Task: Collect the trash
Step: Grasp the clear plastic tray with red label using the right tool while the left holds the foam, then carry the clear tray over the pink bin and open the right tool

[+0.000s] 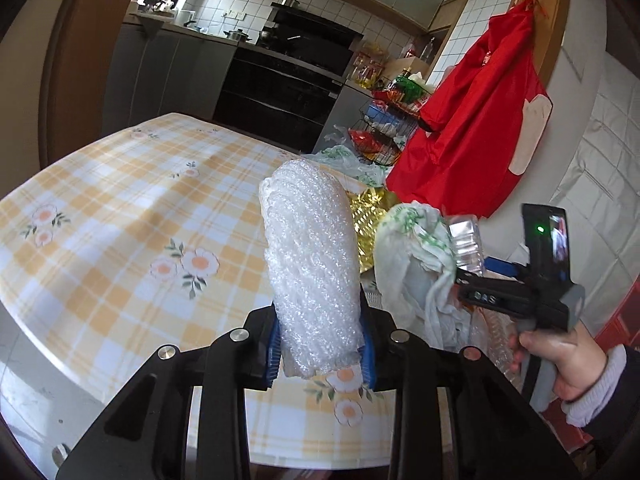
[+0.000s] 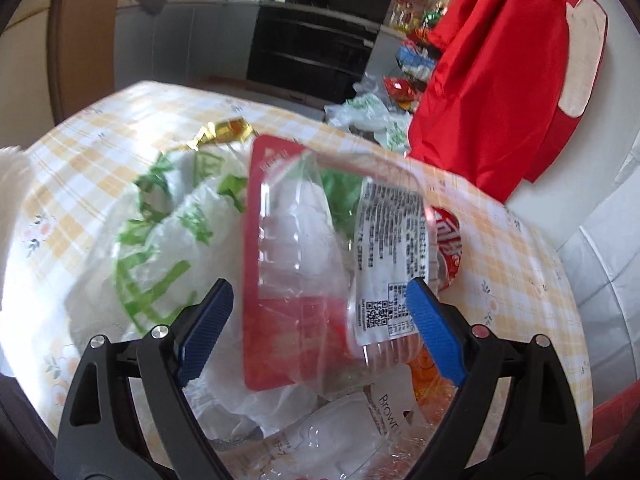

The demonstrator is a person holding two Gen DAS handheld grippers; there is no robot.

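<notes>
A white roll of bubble wrap point(image 1: 310, 256) stands up between the blue pads of my left gripper point(image 1: 318, 304), which is shut on its lower end above the checked tablecloth point(image 1: 120, 216). To its right a hand point(image 1: 560, 360) holds my right gripper point(image 1: 460, 268) beside a crumpled white-and-green plastic bag point(image 1: 412, 248). In the right wrist view my right gripper point(image 2: 318, 286) is open wide around a clear plastic pack with a red card point(image 2: 304, 264). Its right pad meets the labelled side; its left pad stands apart from the card. The pack lies over the white-and-green bag point(image 2: 160, 240) and more clear wrappers point(image 2: 340, 420).
Gold foil point(image 2: 224, 130) lies on the table behind the bag. A red cloth point(image 1: 472, 120) hangs on the wall at right, close to the table edge. Past the table stand a wire rack of packets point(image 1: 380, 128), more bags point(image 2: 372, 116) and a black oven point(image 1: 280, 88).
</notes>
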